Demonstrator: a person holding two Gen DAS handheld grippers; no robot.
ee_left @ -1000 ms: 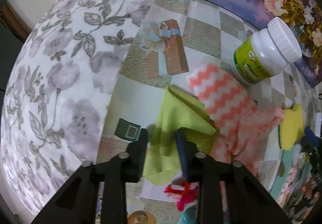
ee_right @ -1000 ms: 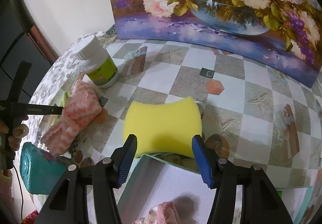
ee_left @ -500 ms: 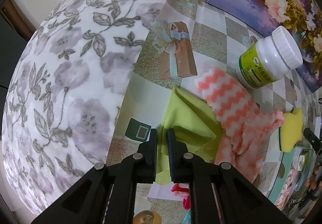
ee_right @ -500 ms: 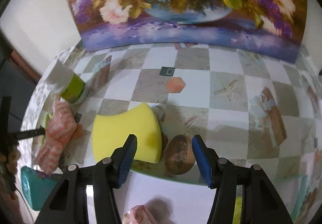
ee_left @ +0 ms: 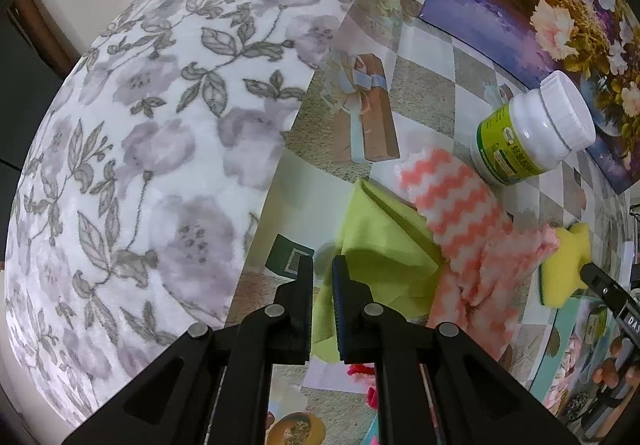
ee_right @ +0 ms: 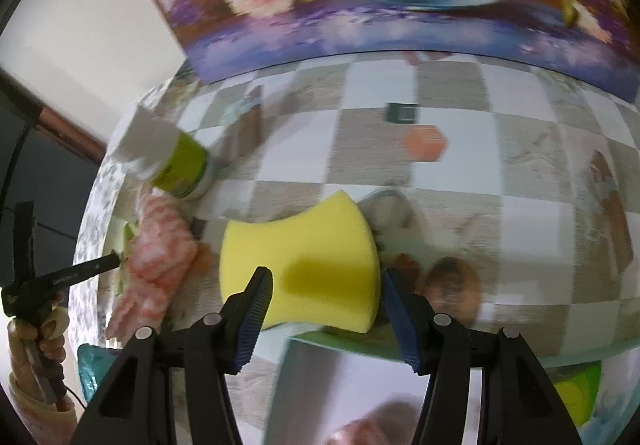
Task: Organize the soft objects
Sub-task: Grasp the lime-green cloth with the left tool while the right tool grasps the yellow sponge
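Pinching green cloth (ee_left: pixel 376 265) now, left gripper (ee_left: pixel 322 277) jaws, prev. spread; right gripper (ee_right: pixel 326 285) jaws spread, now astride yellow sponge (ee_right: pixel 304 257).

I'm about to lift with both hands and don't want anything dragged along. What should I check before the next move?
1. Left gripper shut on the lime-green cloth: ok, its jaws have just been closing and now pinch a fold.
2. Pink-and-white zigzag cloth free of the green one: not ok, it overlaps it.
3. White pill bottle with green label clear of both cloths: cannot tell, it sits right beside the zigzag cloth.
4. Right gripper straddling the yellow sponge: ok.
5. Right jaws pressing the sponge: not ok, open.
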